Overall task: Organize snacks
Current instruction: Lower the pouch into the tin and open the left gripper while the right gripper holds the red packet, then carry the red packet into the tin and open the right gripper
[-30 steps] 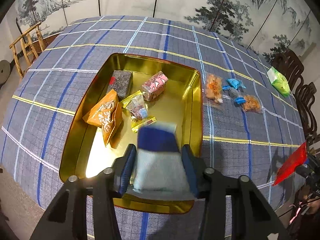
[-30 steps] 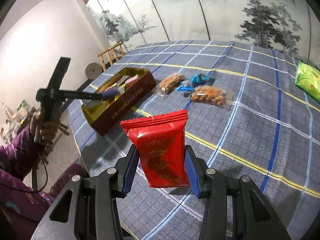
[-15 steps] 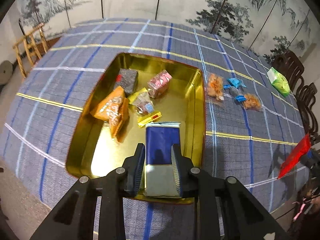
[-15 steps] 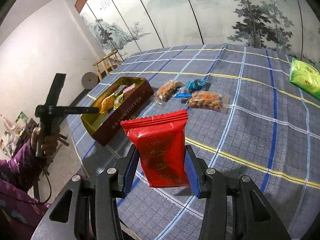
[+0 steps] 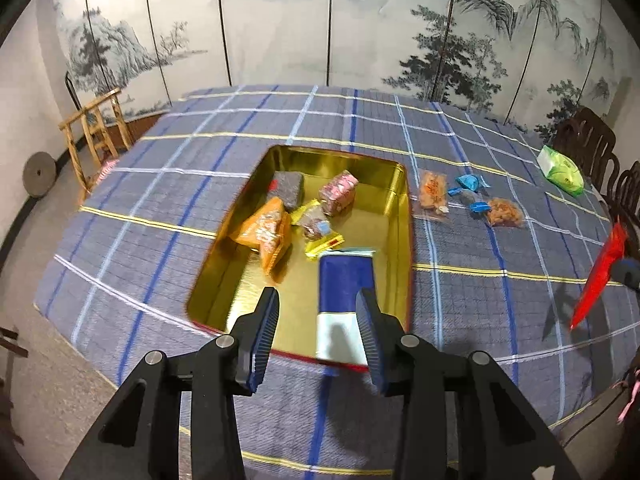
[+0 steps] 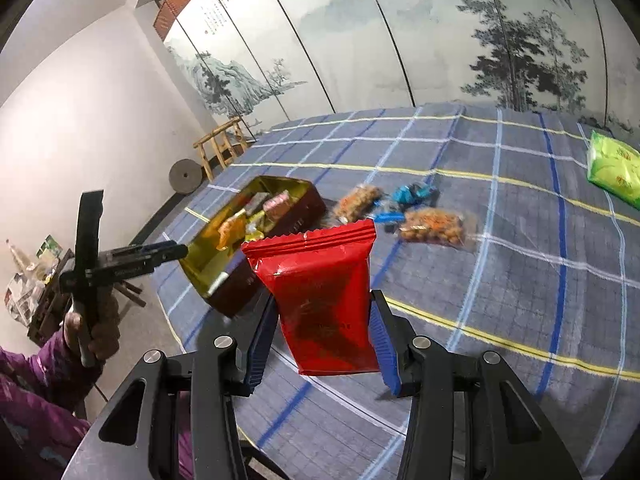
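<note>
An open gold tin (image 5: 404,216) stands on the checked tablecloth and holds an orange packet (image 5: 266,232), a grey block (image 5: 288,188), a pink packet (image 5: 338,192) and small yellow packets (image 5: 318,226). A blue-and-white packet (image 5: 346,280) lies in the tin's near right corner, leaning on the rim. My left gripper (image 5: 317,300) hovers over it with jaws opening; the packet shows between the fingers, but the pads do not press it. My right gripper (image 6: 324,312) is shut on a red packet (image 6: 324,292), held above the cloth to the right of the tin (image 6: 288,220).
On the cloth right of the tin lie an orange snack bag (image 5: 432,190), blue candies (image 5: 468,184), a bag of nuts (image 5: 504,212) and, farther off, a green packet (image 5: 560,168). Dark chairs (image 5: 588,140) stand at the right edge, a wooden rack (image 5: 96,128) at the left.
My left gripper drew back and up and its jaws widened, letting go of the blue-and-white packet, which now rests in the tin. The right gripper rose slightly with the red packet.
</note>
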Motion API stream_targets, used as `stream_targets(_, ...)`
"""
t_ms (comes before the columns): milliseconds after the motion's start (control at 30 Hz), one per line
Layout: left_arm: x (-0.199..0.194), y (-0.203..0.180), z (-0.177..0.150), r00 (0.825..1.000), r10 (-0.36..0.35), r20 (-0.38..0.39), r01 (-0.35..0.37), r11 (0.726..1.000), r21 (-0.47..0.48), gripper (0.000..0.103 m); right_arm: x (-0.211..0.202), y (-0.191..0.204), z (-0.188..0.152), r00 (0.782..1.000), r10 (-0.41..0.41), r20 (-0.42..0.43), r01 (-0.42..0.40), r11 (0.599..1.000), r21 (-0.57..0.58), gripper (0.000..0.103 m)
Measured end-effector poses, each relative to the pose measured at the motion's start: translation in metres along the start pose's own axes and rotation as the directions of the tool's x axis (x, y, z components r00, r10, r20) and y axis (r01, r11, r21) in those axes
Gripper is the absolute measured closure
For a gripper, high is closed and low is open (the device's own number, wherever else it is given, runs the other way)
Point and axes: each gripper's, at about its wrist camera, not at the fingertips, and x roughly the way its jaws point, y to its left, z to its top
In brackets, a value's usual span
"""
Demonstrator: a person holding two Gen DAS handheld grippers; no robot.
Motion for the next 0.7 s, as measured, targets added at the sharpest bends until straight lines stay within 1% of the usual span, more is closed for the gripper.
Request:
stream_targets(133,-0.01,0.009,-0.008,1.0,0.013,0.016,-0.013,1.0,-0.009,0.066,0.005,0.019,0.01,1.0,0.023,0.017,-0.023,1.0,-0.017,0.056)
stream_targets(300,-0.021,0.024,-0.021,0.997,0.062,0.046,-0.061,0.998,-0.014,0.066,0.017,0.047,0.027,0.997,0.064,0.034,-0.062,0.997,-0.042,0.056)
stream_targets(467,-0.029,0.037,-0.03,0.993,0.099,0.068,-0.098,0.995,-0.017,0.066,0.043,0.084,0.048,0.992,0.124,0.039,-0.121,0.989,-0.08,0.056)
stream_targets(567,-0.032,0.048,-0.033,0.992,0.102,0.073,-0.1,0.994,-0.037,0.062,0.067,0.103,0.058,0.985,0.173,0.024,-0.17,0.982,-0.079,0.056)
stream_targets(700,-0.037,0.057,-0.038,0.987,0.131,0.091,-0.128,0.991,-0.039,0.054,0.105,0.124,0.066,0.976,0.219,-0.004,-0.219,0.974,-0.059,0.056)
